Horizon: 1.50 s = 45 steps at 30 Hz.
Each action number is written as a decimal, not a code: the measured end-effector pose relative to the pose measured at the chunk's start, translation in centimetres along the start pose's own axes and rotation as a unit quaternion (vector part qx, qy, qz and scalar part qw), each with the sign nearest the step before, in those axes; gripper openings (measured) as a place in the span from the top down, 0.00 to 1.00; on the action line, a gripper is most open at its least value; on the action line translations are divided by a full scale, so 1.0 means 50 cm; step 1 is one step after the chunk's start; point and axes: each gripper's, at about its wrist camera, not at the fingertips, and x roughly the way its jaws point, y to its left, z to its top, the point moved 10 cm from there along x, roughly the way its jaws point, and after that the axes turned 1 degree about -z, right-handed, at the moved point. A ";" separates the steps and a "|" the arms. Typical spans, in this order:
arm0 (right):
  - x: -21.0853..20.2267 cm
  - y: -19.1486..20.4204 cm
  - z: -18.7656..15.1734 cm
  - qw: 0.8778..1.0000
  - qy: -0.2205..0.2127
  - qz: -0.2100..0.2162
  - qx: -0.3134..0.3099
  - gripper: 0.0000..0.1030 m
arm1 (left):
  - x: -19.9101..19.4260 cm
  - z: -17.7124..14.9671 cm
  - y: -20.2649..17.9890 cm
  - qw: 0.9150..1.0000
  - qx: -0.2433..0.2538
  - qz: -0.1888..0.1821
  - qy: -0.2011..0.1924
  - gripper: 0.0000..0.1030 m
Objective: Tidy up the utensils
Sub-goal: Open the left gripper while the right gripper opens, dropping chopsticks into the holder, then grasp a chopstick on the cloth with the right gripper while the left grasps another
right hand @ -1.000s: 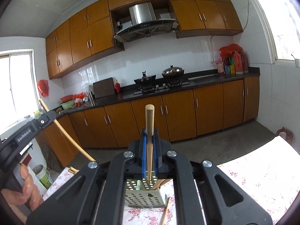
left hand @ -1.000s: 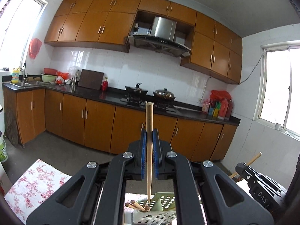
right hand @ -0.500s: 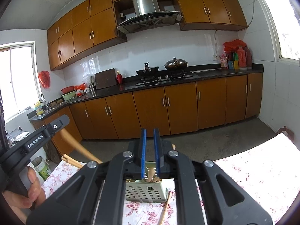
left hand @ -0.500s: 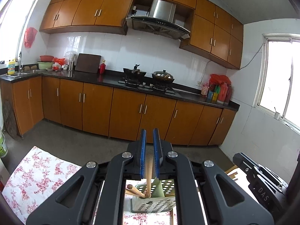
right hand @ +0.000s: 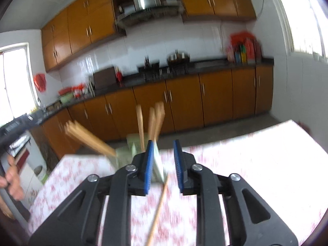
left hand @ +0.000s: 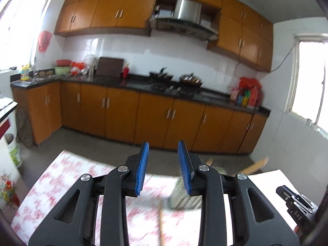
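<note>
A pale green perforated utensil holder (right hand: 125,153) stands on the floral tablecloth (right hand: 235,164), with several wooden chopsticks (right hand: 152,121) upright or leaning in it. It also shows blurred in the left wrist view (left hand: 180,194), behind my right finger. My left gripper (left hand: 163,168) is open and empty. My right gripper (right hand: 163,165) is open and empty, just in front of the holder. One loose chopstick (right hand: 158,207) lies on the cloth under the right gripper; it also shows in the left wrist view (left hand: 161,223).
Orange kitchen cabinets (left hand: 143,112) and a dark counter with a stove (left hand: 172,80) lie beyond the table. The other gripper shows at the right edge of the left wrist view (left hand: 295,205), and a hand at the left edge of the right wrist view (right hand: 12,184).
Both grippers have let their chopsticks drop into the holder and opened wide. Both views have shifted, with the holder now off to one side and motion blur.
</note>
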 end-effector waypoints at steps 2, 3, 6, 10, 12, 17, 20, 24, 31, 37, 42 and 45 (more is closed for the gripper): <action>0.033 -0.003 -0.084 0.999 0.047 -0.001 -0.002 0.77 | 0.005 -0.046 0.034 1.000 -0.004 0.011 0.028 0.69; 0.051 -0.002 -0.126 0.998 0.067 -0.004 -0.007 0.77 | 0.012 -0.087 0.059 0.998 -0.008 0.017 0.053 0.69; 0.102 0.018 -0.241 0.991 0.129 0.001 -0.023 0.77 | 0.031 -0.188 0.123 0.993 -0.007 0.047 0.106 0.69; 0.147 0.058 -0.349 0.981 0.192 0.009 -0.027 0.77 | 0.049 -0.296 0.185 0.983 -0.016 0.076 0.167 0.68; 0.162 0.073 -0.376 0.978 0.205 0.004 -0.040 0.76 | 0.051 -0.332 0.203 0.979 -0.023 0.081 0.187 0.68; 0.189 0.074 -0.403 0.974 0.216 -0.022 -0.061 0.81 | 0.057 -0.360 0.197 0.977 -0.018 0.072 0.200 0.64; 0.194 0.056 -0.400 0.975 0.213 -0.030 -0.061 0.90 | 0.062 -0.371 0.168 0.978 -0.009 0.050 0.201 0.62; 0.193 -0.001 -0.382 0.976 0.207 -0.051 -0.041 0.92 | 0.081 -0.387 0.100 0.978 0.007 0.013 0.207 0.58; 0.185 -0.145 -0.347 0.974 0.193 -0.118 0.008 0.92 | 0.114 -0.446 0.004 0.972 0.048 -0.024 0.229 0.55; 0.173 -0.166 -0.348 0.974 0.192 -0.120 -0.001 0.92 | 0.146 -0.489 -0.025 0.965 0.066 -0.013 0.253 0.55; 0.171 -0.161 -0.351 0.974 0.193 -0.118 -0.008 0.92 | 0.162 -0.514 -0.024 0.961 0.074 0.012 0.267 0.85; 0.176 -0.148 -0.349 0.974 0.194 -0.115 -0.012 0.92 | 0.164 -0.512 -0.013 0.962 0.074 0.024 0.261 0.92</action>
